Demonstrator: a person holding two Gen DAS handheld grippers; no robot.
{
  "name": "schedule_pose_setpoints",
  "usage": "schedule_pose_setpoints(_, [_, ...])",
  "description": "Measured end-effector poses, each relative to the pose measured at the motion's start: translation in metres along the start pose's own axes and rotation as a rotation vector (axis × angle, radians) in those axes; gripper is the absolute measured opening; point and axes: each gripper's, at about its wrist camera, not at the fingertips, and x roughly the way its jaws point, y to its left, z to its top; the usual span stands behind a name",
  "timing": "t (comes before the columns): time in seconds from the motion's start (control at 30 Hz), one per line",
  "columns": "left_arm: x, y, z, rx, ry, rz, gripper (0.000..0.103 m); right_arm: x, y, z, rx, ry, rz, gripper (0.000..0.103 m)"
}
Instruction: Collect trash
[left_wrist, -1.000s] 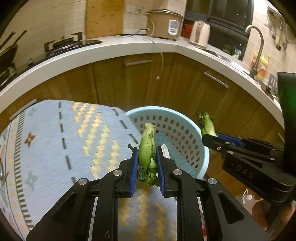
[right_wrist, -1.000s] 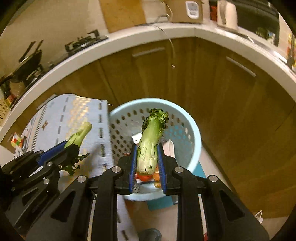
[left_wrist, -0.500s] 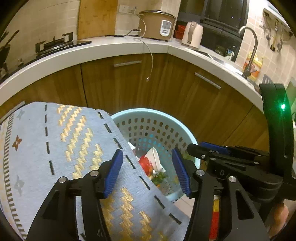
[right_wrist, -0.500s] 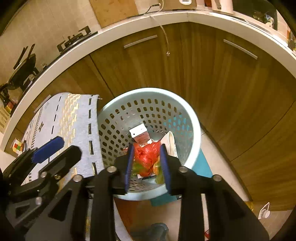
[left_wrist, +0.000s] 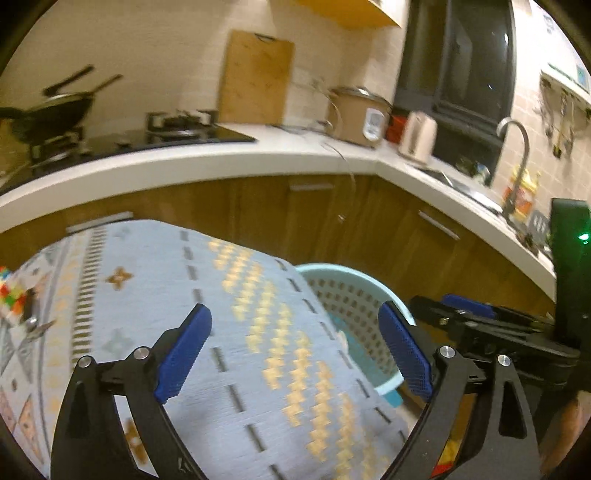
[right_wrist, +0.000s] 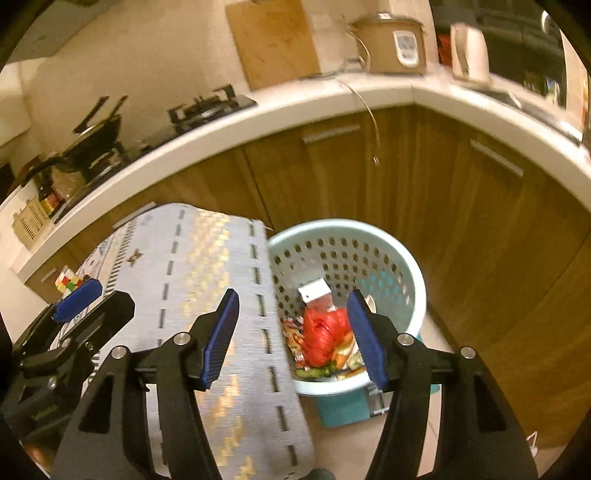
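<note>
A light blue perforated trash basket (right_wrist: 388, 254) stands on the floor beside the table; it also shows in the left wrist view (left_wrist: 354, 291). Inside lie a red bag (right_wrist: 323, 336), green vegetable scraps (right_wrist: 314, 372) and a white card (right_wrist: 314, 291). My left gripper (left_wrist: 295, 354) is open and empty above the patterned tablecloth (left_wrist: 236, 332). My right gripper (right_wrist: 293, 336) is open and empty above the basket's near left rim. The right gripper shows at the right of the left wrist view (left_wrist: 480, 317), and the left gripper at the left of the right wrist view (right_wrist: 74, 306).
A curved white counter (right_wrist: 295, 107) over wooden cabinets (right_wrist: 461, 206) runs behind the basket. On it are a stove (left_wrist: 184, 125), a wok (left_wrist: 48, 110), a rice cooker (left_wrist: 360, 118) and a kettle (left_wrist: 417, 136). A colourful cube (right_wrist: 68, 282) sits on the table's left.
Both grippers held green vegetable stalks over the basket a second ago, then opened. The stalks now lie in the basket. Both grippers have opened wider and tilted up, away from the basket.
</note>
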Motion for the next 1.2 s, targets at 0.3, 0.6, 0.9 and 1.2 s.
schedule_pose_setpoints(0.3, [-0.035, 0.034, -0.031, -0.002, -0.042, 0.122, 0.089, -0.019, 0.043, -0.021, -0.046, -0.079, 0.030, 0.065])
schedule_pose_setpoints(0.6, [-0.040, 0.056, -0.060, -0.029, -0.073, 0.208, 0.089, -0.032, 0.077, -0.038, -0.105, -0.154, 0.033, 0.065])
schedule_pose_setpoints(0.9, [-0.045, 0.063, -0.061, -0.055, -0.100, 0.241, 0.090, -0.039, 0.084, -0.051, -0.114, -0.218, -0.049, 0.065])
schedule_pose_setpoints(1.2, [-0.044, 0.066, -0.061, -0.063, -0.102, 0.275, 0.090, -0.033, 0.079, -0.059, -0.115, -0.219, -0.077, 0.065])
